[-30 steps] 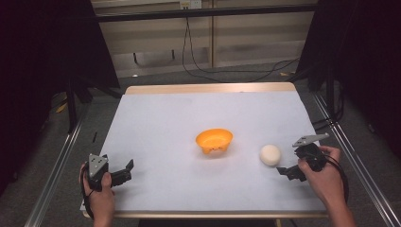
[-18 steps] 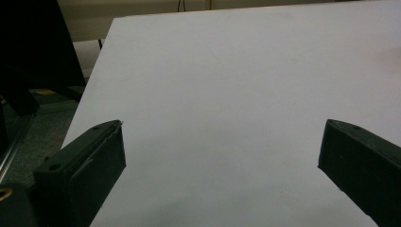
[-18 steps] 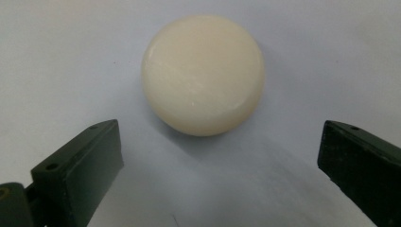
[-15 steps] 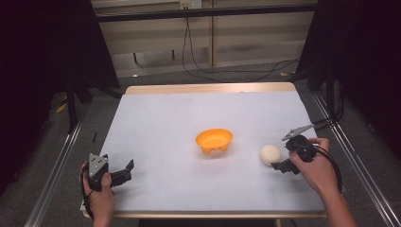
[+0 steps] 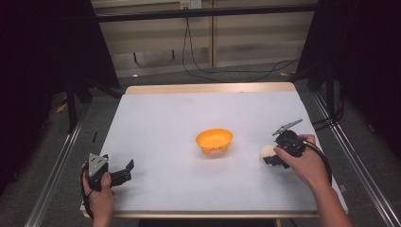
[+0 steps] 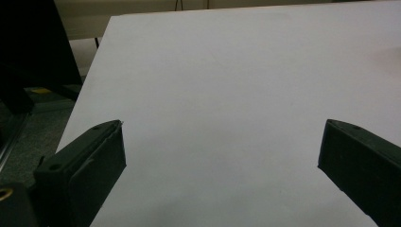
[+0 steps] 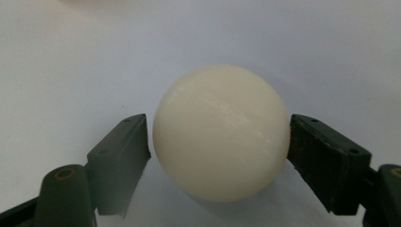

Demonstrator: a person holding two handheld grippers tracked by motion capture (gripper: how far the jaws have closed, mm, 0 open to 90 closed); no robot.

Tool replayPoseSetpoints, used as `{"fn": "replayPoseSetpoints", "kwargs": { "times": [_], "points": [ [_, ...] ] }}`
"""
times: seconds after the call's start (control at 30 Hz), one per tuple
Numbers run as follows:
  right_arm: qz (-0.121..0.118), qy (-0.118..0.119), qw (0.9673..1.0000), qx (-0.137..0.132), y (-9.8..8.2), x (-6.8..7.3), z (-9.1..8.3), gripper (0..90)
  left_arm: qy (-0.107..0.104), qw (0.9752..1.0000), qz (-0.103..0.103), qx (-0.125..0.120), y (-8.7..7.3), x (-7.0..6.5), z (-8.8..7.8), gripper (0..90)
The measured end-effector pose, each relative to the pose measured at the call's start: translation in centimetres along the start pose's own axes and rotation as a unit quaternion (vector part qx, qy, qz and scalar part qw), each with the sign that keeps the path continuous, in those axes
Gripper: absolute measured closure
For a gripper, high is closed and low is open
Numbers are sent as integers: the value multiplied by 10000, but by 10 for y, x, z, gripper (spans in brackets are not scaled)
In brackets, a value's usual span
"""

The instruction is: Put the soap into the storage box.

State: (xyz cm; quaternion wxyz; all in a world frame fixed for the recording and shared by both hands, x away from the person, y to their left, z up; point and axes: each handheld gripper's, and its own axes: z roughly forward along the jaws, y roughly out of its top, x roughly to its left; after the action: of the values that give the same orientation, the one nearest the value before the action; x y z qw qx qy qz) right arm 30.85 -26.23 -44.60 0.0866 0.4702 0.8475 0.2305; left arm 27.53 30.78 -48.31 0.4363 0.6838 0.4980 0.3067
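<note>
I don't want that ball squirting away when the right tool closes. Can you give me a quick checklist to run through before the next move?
1. Cream ball centred between the right tool jaws: ok, one jaw on each side.
2. Jaws gripping the ball: cannot tell; both sit at its sides, with perhaps a sliver of gap on the left.
3. Ball resting on the white table: ok, its shadow sits directly beneath it.
4. Orange bowl empty and upright: ok.
5. Path from ball to bowl clear: ok, bare table between them.
6. Left tool out of the way: ok, open at the near left corner, holding nothing.
</note>
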Motion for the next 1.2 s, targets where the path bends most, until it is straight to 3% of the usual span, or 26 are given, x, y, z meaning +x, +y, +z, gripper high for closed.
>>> {"fn": "replayPoseSetpoints", "kwargs": {
  "times": [0.23,0.67,1.0,1.2],
  "points": [
    [-7,-62,9999,127,4,0,8,233,-2,10000,1,3,0,0,0,15],
    [55,31,9998,171,4,-2,10,236,-17,10000,11,1,0,-1,0,17],
    [163,-108,9997,154,5,-3,10,240,-23,10000,24,-12,0,-1,0,19],
    [33,-56,9999,83,8,-2,5,240,-21,10000,43,-2,0,-1,0,18]
  ]
}}
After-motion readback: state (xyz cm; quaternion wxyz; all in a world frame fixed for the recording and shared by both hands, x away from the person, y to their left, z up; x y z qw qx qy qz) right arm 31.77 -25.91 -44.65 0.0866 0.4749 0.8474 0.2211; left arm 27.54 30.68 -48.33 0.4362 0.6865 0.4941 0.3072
